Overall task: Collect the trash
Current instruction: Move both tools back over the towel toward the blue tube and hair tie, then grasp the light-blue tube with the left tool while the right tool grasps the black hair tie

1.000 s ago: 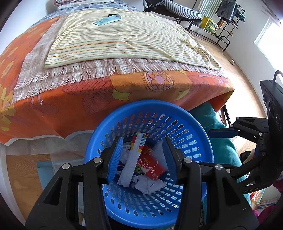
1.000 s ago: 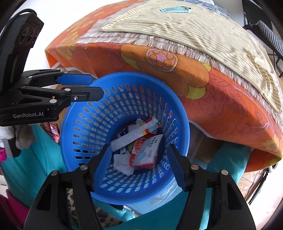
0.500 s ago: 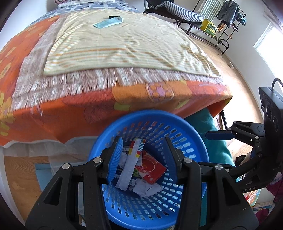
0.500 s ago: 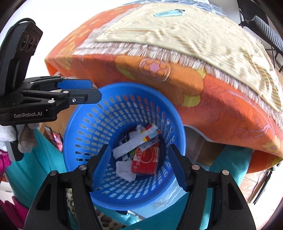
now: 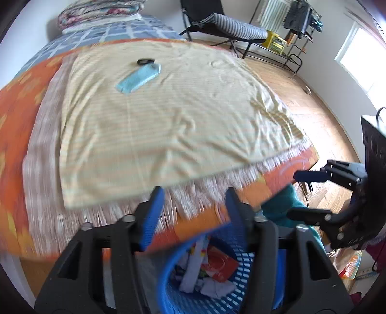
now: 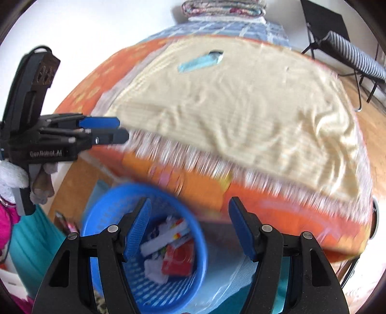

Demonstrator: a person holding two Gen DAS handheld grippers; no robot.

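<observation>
A blue perforated basket sits on the floor by the bed and holds a red packet and white paper scraps. My left gripper is open and empty, raised above the basket toward the bed edge; it also shows at the left of the right wrist view. My right gripper is open and empty over the basket's far rim; it also shows at the right of the left wrist view. A light blue wrapper lies on the far part of the bed.
The bed has an orange floral cover and a pale striped fringed cloth. A small black object lies beside the blue wrapper. A striped folding chair and a rack stand behind. Teal fabric lies beside the basket.
Both grippers have lifted and tilted up from the basket toward the bed top. The basket has dropped to the bottom of both views. Both stay open.
</observation>
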